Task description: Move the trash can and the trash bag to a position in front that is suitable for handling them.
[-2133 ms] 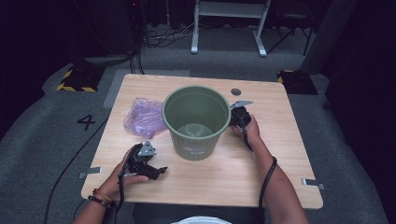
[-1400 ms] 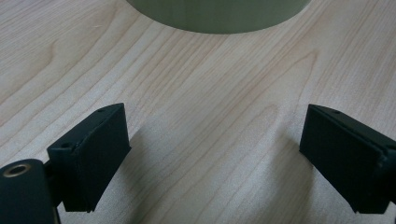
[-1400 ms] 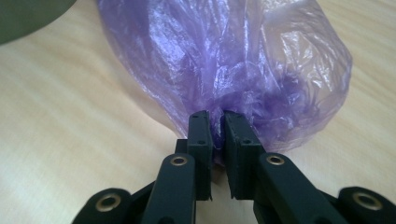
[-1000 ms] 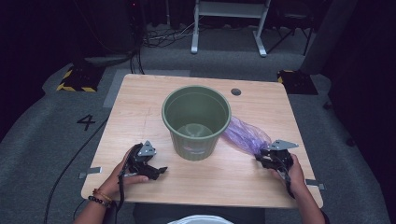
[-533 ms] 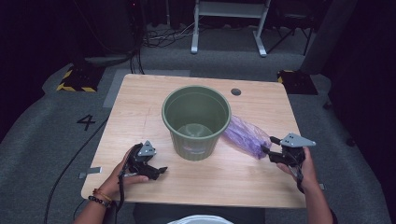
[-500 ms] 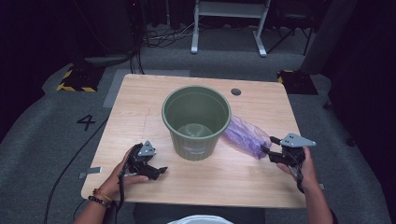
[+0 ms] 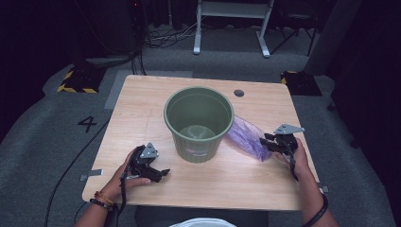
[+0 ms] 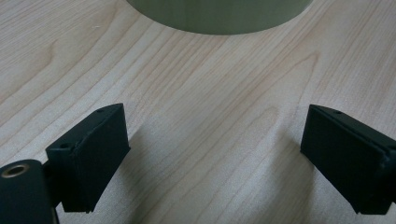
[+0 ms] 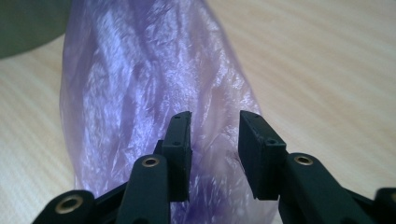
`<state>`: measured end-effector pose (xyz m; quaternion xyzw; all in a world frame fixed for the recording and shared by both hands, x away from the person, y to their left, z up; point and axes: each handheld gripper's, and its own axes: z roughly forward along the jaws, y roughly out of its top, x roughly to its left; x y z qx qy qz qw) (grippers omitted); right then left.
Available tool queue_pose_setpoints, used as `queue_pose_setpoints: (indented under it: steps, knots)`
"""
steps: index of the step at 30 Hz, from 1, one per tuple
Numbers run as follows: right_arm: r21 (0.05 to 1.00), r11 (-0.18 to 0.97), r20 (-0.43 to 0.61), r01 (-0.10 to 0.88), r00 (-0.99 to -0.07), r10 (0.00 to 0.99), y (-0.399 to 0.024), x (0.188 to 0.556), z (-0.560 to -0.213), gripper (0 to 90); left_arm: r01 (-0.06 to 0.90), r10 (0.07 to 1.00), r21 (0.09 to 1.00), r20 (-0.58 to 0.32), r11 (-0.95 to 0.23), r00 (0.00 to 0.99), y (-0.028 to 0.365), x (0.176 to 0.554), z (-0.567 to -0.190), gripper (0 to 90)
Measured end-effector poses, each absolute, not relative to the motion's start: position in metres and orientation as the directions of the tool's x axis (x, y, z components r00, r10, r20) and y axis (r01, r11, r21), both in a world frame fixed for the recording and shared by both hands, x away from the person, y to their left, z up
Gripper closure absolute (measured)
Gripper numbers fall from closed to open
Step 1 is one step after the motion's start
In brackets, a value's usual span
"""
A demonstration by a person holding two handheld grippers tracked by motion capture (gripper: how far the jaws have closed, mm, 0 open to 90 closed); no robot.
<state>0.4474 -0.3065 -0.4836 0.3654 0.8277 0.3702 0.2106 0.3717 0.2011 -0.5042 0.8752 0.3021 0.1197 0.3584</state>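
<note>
A green bucket (image 7: 198, 123) stands upright in the middle of the wooden table (image 7: 142, 94). A crumpled purple plastic bag (image 7: 246, 137) lies on the table to its right, one end against the bucket's side. My right gripper (image 7: 265, 143) is at the bag's near end. In the right gripper view, the bag (image 9: 140, 93) lies between and beyond the jaws (image 9: 214, 135), which have just been closing; a gap still shows between the pads. My left gripper (image 7: 161, 174) rests open on the table left of the bucket's front. Bare wood shows between its jaws (image 8: 210, 158), with the bucket's base (image 8: 219, 14) ahead.
A small dark hole (image 7: 239, 93) sits in the tabletop behind the bucket. The table edges drop to a grey floor with a metal stand (image 7: 231, 28) and cables behind. A white rim (image 7: 203, 222) shows at the near edge.
The bag went from the bucket's left to its right with my right gripper. In the last half second that gripper has slid left onto the bag's end. The left gripper has stayed put.
</note>
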Motion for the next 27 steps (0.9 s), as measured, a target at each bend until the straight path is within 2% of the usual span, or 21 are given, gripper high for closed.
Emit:
queue_pose_setpoints:
  steps: [11,17,21,27]
  knots:
    - [0.737,0.484,-0.033,0.473,-0.689,0.724,-0.302,0.426,-0.496,64.1,0.449,0.623,0.698,-0.005,-0.558,0.782,0.198,0.372,-0.504,6.8]
    - [0.719,0.498,-0.01,0.485,-0.709,0.705,-0.297,0.401,-0.495,54.8,0.45,0.625,0.698,-0.005,-0.557,0.781,0.197,0.372,-0.504,6.7]
    - [0.709,0.514,-0.003,0.483,-0.727,0.687,-0.291,0.381,-0.494,44.1,0.45,0.624,0.699,-0.007,-0.556,0.782,0.197,0.372,-0.504,6.6]
    - [0.74,0.538,-0.014,0.405,-0.789,0.614,-0.28,0.354,-0.482,38.0,0.45,0.624,0.699,-0.007,-0.556,0.781,0.197,0.372,-0.504,6.6]
